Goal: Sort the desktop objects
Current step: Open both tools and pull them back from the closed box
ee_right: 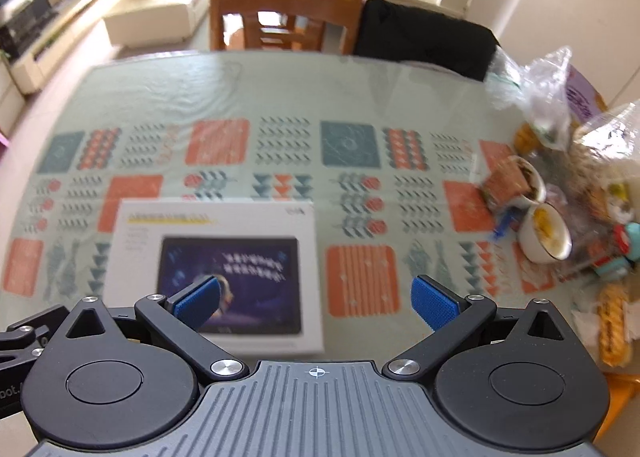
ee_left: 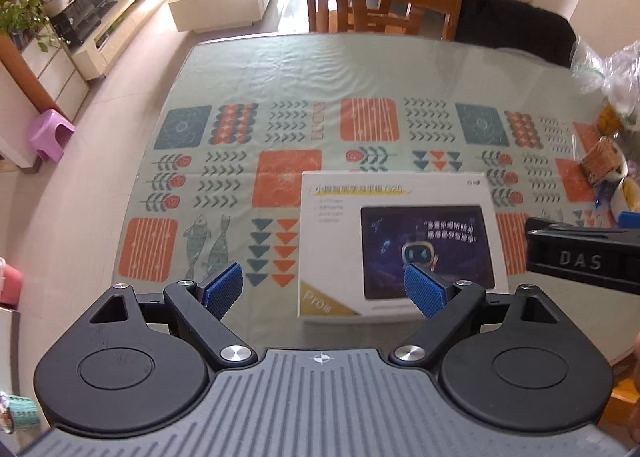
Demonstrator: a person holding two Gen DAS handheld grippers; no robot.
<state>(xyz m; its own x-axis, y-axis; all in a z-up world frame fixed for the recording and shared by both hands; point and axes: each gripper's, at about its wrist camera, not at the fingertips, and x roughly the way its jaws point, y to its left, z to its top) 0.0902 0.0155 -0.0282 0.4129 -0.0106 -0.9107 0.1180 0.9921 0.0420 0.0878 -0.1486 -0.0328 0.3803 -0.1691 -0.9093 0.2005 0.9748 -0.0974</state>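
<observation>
White card, the box [ee_left: 394, 245] lies flat on the table [ee_left: 320, 69], near its close edge. In the left view, the left gripper [ee_left: 323, 289] hangs above the table with its blue pads [ee_left: 223, 289] wide apart, holding nothing; the box is at 1 o'clock from it. In the right view, the right gripper [ee_right: 316, 303] is wide too and empty, with the box at 10 o'clock. Bowls [ee_right: 544, 235] and bags [ee_right: 548, 93] sit at 2 o'clock, well apart from the box.
</observation>
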